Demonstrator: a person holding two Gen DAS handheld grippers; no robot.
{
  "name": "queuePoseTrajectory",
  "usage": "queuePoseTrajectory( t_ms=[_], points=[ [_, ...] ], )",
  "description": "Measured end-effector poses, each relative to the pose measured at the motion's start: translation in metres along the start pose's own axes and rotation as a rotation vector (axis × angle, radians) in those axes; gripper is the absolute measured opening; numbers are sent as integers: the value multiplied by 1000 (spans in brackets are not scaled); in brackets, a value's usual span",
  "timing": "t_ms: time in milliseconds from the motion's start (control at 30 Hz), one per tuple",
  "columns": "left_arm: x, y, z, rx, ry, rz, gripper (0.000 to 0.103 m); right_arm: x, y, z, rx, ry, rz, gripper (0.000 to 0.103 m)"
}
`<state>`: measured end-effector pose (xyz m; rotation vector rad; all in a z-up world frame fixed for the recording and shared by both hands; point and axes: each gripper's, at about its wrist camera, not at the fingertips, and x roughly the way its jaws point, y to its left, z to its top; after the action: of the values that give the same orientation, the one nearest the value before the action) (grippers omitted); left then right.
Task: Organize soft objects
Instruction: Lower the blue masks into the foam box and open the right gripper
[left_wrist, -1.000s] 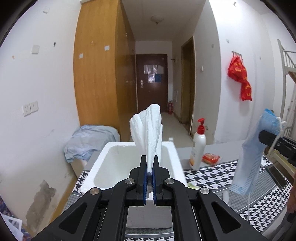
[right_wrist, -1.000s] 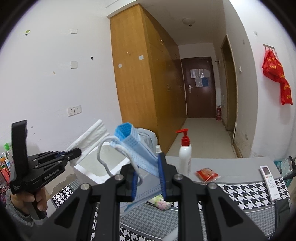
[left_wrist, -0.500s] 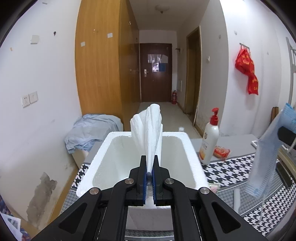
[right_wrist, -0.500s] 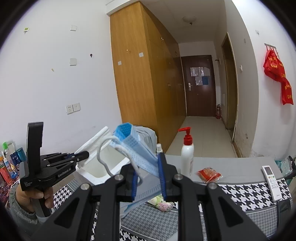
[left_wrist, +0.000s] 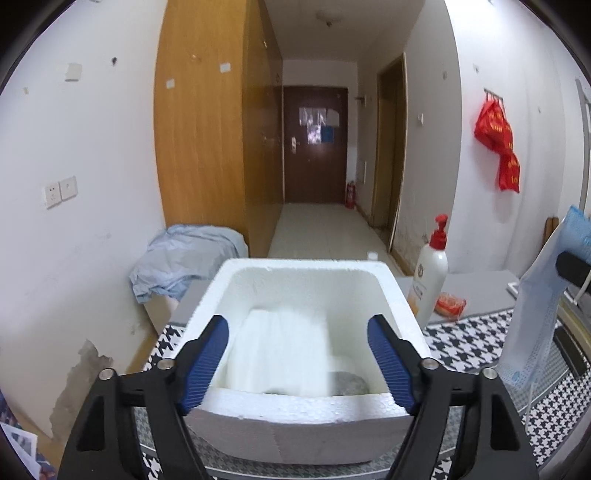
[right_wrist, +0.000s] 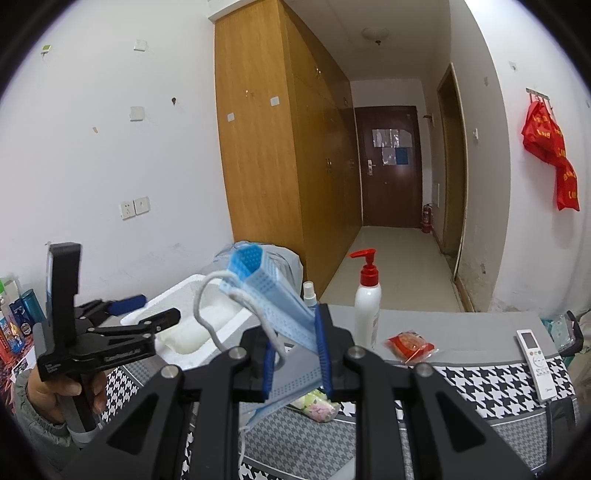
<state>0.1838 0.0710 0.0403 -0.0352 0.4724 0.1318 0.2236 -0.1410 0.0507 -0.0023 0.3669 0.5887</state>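
A white foam box (left_wrist: 306, 410) stands on the checkered table, also seen at the left of the right wrist view as the foam box (right_wrist: 173, 295). Inside it lies a white folded tissue (left_wrist: 280, 350), blurred, free of any grip. My left gripper (left_wrist: 297, 360) hangs over the box's near rim, jaws opening wide with nothing pressed between them; from the other side this left gripper (right_wrist: 147, 310) is held by a hand. My right gripper (right_wrist: 295, 354) is shut on a blue face mask (right_wrist: 266, 291), whose white ear loops dangle. That mask (left_wrist: 535, 314) hangs at the right edge of the left wrist view.
A white pump bottle (right_wrist: 367, 306) with a red top, a small red packet (right_wrist: 408, 341) and a white remote (right_wrist: 535, 358) lie on the table behind. A small pastel item (right_wrist: 317, 400) sits under the mask. Pale blue cloth (left_wrist: 184, 254) is heaped left of the box.
My left gripper opened and let go of the white tissue, which dropped from upright between the fingers into the foam box. The mask stays gripped in the right gripper.
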Motion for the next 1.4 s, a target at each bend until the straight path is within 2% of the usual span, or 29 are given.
queuePoseTrajectory(
  t_ms=[100, 133, 367, 533, 1033, 1400],
  points=[
    [-7, 4, -1, 3, -31, -6, 99, 4, 7, 4, -11, 2, -7, 24],
    [-11, 6, -2, 6, -49, -2, 100, 5, 8, 5, -15, 2, -9, 24],
    [-30, 25, -6, -5, -92, -3, 102, 12, 23, 17, -44, -5, -28, 24],
    [-35, 38, -10, -17, -91, 10, 102, 17, 34, 28, -67, -20, -36, 24],
    [-51, 65, -28, -60, -96, 53, 102, 29, 61, 47, -120, -44, 15, 24],
    [-54, 79, -39, -95, -78, 68, 102, 49, 77, 60, -174, -20, 48, 24]
  ],
)
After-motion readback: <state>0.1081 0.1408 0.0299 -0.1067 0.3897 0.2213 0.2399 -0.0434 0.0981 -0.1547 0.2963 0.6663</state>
